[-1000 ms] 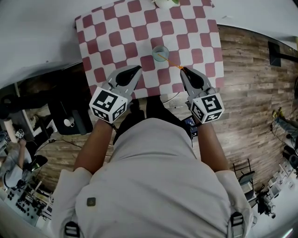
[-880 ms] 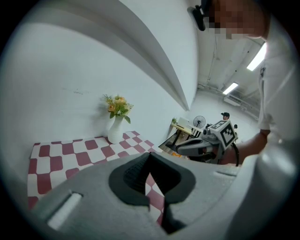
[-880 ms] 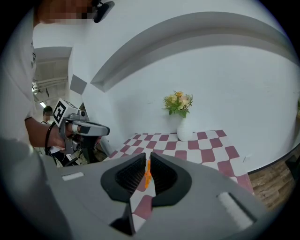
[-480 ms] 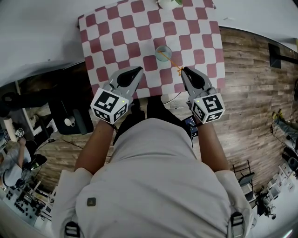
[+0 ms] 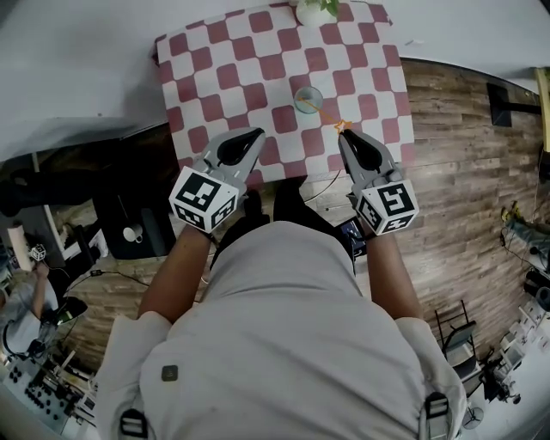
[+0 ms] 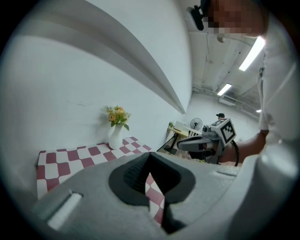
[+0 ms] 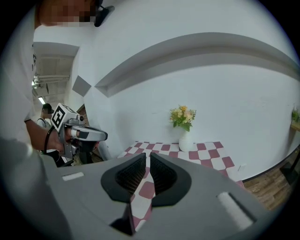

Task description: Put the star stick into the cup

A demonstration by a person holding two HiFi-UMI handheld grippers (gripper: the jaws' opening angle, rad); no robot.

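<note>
A small clear cup (image 5: 308,99) stands on the red-and-white checked table (image 5: 223,69). An orange star stick (image 5: 326,116) leans out of the cup toward me, and its star (image 5: 341,126) lies just off the tip of my right gripper (image 5: 344,136). In the right gripper view the right gripper (image 7: 146,155) shows a narrow gap between its jaws with only cloth behind it, no stick. My left gripper (image 5: 255,134) hovers over the table's near edge, left of the cup. Its jaws (image 6: 149,154) meet at the tip and hold nothing. Neither gripper view shows the cup.
A white vase with flowers (image 5: 314,7) stands at the table's far edge by the white wall, also in view as the vase (image 6: 115,136) and the vase (image 7: 186,140). Wooden floor (image 5: 455,129) lies right of the table. Dark equipment (image 5: 129,215) sits to the left.
The table and cup have slid right in the head view as the head moved. Both grippers shifted slightly right. The star stays by the right gripper's tip, a little nearer the cup.
</note>
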